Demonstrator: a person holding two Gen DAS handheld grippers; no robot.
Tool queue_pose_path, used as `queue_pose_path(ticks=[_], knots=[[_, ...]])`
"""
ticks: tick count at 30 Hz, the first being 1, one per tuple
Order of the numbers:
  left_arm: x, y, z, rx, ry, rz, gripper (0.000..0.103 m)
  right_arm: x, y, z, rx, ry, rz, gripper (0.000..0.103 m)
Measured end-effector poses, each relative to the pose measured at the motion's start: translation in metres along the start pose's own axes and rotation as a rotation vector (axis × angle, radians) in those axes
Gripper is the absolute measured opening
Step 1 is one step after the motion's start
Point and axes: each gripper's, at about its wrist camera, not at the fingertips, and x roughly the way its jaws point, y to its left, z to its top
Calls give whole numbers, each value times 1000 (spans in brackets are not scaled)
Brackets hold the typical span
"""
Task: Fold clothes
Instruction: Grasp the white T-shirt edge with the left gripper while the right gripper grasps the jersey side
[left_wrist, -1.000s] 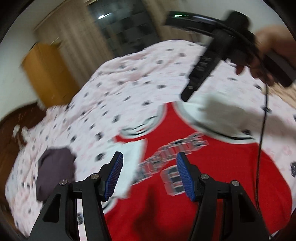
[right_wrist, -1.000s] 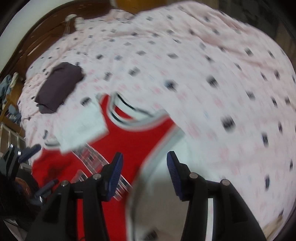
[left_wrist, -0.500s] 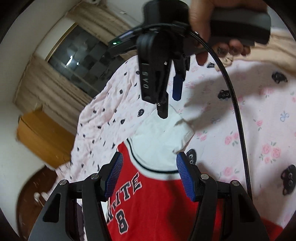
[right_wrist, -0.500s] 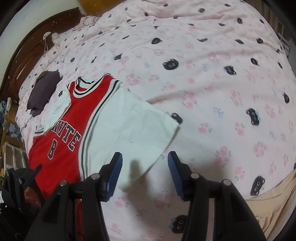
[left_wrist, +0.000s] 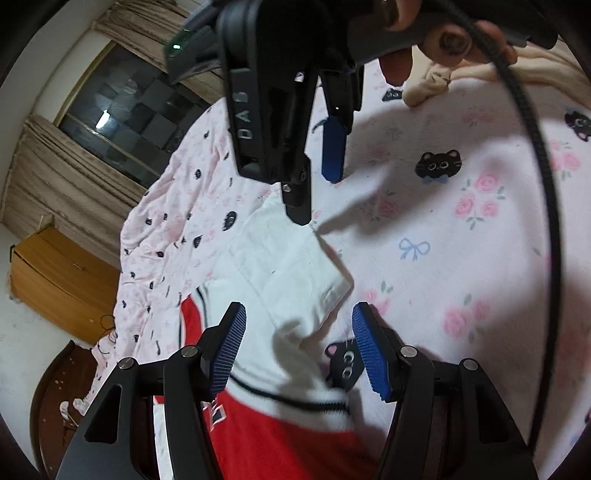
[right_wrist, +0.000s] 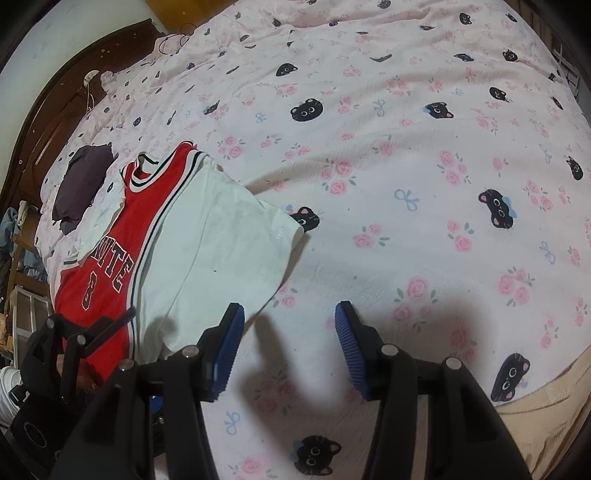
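Observation:
A red jersey (right_wrist: 107, 258) with dark lettering, the number 8 and white sleeves lies flat on a pink bedsheet (right_wrist: 406, 147) printed with cat faces and roses. Its near white sleeve (right_wrist: 214, 251) spreads toward both grippers. My left gripper (left_wrist: 299, 347) hangs open just above that sleeve (left_wrist: 288, 266), near its hem, with nothing pinched. My right gripper (right_wrist: 288, 347) is open over bare sheet, its left finger beside the sleeve's corner. In the left wrist view the right gripper (left_wrist: 316, 184) points down at the sleeve's far corner, held by a person's hand (left_wrist: 443, 37).
A dark folded garment (right_wrist: 83, 181) lies beyond the jersey near the wooden headboard (right_wrist: 48, 99). A beige blanket (right_wrist: 546, 406) edges the bed at lower right. A black cable (left_wrist: 546, 221) hangs from the right gripper. A wooden cabinet (left_wrist: 55, 273) and a curtained window (left_wrist: 122, 107) stand behind.
Both grippers have swept from the jersey's chest over to its white sleeve and come down lower. The left view has rolled, and the right gripper now looms closer in it.

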Motion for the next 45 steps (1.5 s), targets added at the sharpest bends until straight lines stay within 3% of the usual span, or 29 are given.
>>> queue_pose_path(ticks=[7,8,10,11,12,16,27,33,34,36,40,42,45], knots=[[11,-9,6,-9,-6,-31,55,4,-9,3,17,1,48,53],[12,-10,6,-11,-3,-40,50,3,-12,4,31,-4,70,53],[14,-13,7,-15,3,-57,32,3,-19,5,89,-7,139,54],[15,-14,7,-16,6,-65,15,4,-23,6,125,-7,179,57],[17,-16,7,-16,12,-70,9,5,-27,6,160,-8,218,58],[22,-10,7,-64,23,-105,6,7,-36,10,251,-34,344,58],[-3,30,5,-238,-63,-112,4,35,-40,23,398,-20,521,64],[-8,49,2,-308,-87,-118,4,47,-29,34,428,-32,544,65],[-8,49,1,-316,-85,-122,4,44,-25,37,416,-43,531,63],[-7,52,0,-330,-79,-131,4,39,-19,45,394,-63,505,46],[-9,63,-4,-380,-80,-144,4,25,-5,58,356,-73,434,24],[-9,70,-7,-410,-76,-157,4,20,3,63,339,-69,405,6],[-10,79,-12,-455,-71,-164,4,15,10,68,333,-65,371,4]])
